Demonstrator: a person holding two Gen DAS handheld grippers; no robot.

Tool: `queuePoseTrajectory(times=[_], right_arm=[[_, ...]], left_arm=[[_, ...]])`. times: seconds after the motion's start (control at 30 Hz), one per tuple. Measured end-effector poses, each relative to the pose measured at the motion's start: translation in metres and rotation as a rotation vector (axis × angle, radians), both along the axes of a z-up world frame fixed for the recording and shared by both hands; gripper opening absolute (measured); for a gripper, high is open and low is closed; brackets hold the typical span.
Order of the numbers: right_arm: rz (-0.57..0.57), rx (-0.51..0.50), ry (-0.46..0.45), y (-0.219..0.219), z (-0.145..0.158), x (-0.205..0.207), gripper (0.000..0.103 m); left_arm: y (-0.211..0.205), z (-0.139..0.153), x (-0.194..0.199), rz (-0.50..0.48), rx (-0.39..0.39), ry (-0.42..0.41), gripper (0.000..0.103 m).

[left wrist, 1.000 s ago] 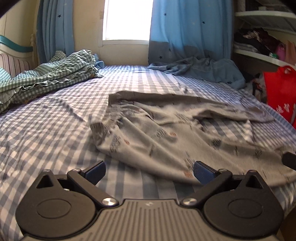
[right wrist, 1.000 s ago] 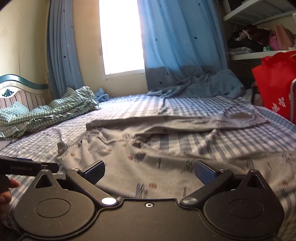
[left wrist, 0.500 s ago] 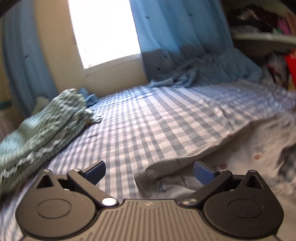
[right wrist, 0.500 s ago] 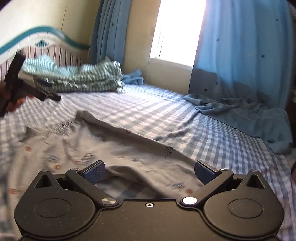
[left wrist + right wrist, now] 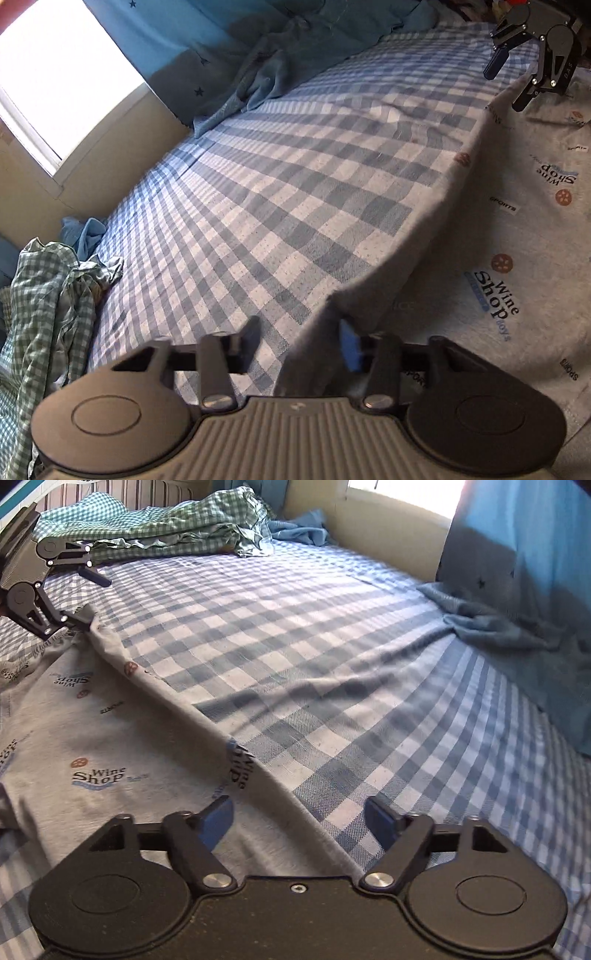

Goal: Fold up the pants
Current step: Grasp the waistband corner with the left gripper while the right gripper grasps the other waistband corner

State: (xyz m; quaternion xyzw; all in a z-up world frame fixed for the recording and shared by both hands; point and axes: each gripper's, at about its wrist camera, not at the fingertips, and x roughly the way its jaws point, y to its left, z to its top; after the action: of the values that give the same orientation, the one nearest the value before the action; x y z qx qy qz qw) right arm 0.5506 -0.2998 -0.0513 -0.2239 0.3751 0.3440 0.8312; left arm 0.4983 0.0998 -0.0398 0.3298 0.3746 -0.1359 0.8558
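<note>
The bed (image 5: pixel 280 192), w/ a blue-white check sheet, fills both views; everything else is placed relative to it. The pants (image 5: pixel 92 738), grey w/ small printed logos, lie spread flat on the bed's near part, their long straight edge running diagonally across the sheet. A rumpled green check blanket (image 5: pixel 166 528) sits at the head end, near the striped headboard. A blue curtain (image 5: pixel 295 48) hangs along the far side under the window, its hem pooled on the mattress. Left gripper (image 5: pixel 299 339) is at one end of the pants' edge; its fingers are closing w/ a raised corner of the cloth between them, blurred, so can't tell if they press it. Right gripper (image 5: pixel 299 819) is at the other end, fingers closing but apart, straddling the edge, not pinching.
</note>
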Motion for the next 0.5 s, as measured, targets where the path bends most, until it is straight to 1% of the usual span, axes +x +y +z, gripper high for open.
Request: queuePoseTrajectory(times=[0.03,0.07,0.1,0.13,0.17,0.2,0.33,0.37,0.4,0.43,0.47,0.5], right_arm=[[0.007,0.007,0.009,0.0,-0.003,0.004,0.073],[0.009,0.019,0.024,0.0,-0.006,0.007,0.07],[0.019,0.028,0.042,0.002,-0.009,0.01,0.064],[0.03,0.026,0.05,0.004,-0.012,0.011,0.059],[0.029,0.013,0.049,0.007,-0.015,0.01,0.039],[0.03,0.01,0.057,0.008,-0.018,0.009,0.028],[0.017,0.022,0.088,0.009,-0.02,0.015,0.03],[0.014,0.022,0.099,0.009,-0.02,0.017,0.039],[0.01,0.015,0.106,0.009,-0.02,0.019,0.061],[0.005,0.007,0.107,0.009,-0.02,0.02,0.07],[0.0,0.005,0.11,0.008,-0.022,0.021,0.073],[0.0,0.017,0.124,0.007,-0.023,0.022,0.066]], left_arm=[[0.0,-0.002,0.004,0.015,0.002,0.011,0.007],[0.003,-0.003,0.005,0.021,-0.007,0.032,0.005],[0.004,-0.004,0.004,0.021,-0.009,0.026,0.002],[0.004,-0.004,0.003,0.022,-0.013,0.018,0.001],[0.005,-0.004,0.003,0.023,-0.015,0.013,0.001],[0.006,-0.004,0.002,0.027,-0.015,0.009,0.0],[0.005,-0.005,-0.001,0.021,-0.001,0.003,0.0],[0.005,-0.005,-0.001,0.023,0.005,-0.004,0.0],[0.005,-0.004,-0.002,0.021,-0.002,-0.009,0.001],[0.006,-0.003,-0.002,0.015,-0.007,-0.016,0.005],[0.008,-0.002,-0.002,0.005,-0.022,-0.026,0.009],[0.01,0.0,-0.002,-0.002,-0.04,-0.037,0.025]])
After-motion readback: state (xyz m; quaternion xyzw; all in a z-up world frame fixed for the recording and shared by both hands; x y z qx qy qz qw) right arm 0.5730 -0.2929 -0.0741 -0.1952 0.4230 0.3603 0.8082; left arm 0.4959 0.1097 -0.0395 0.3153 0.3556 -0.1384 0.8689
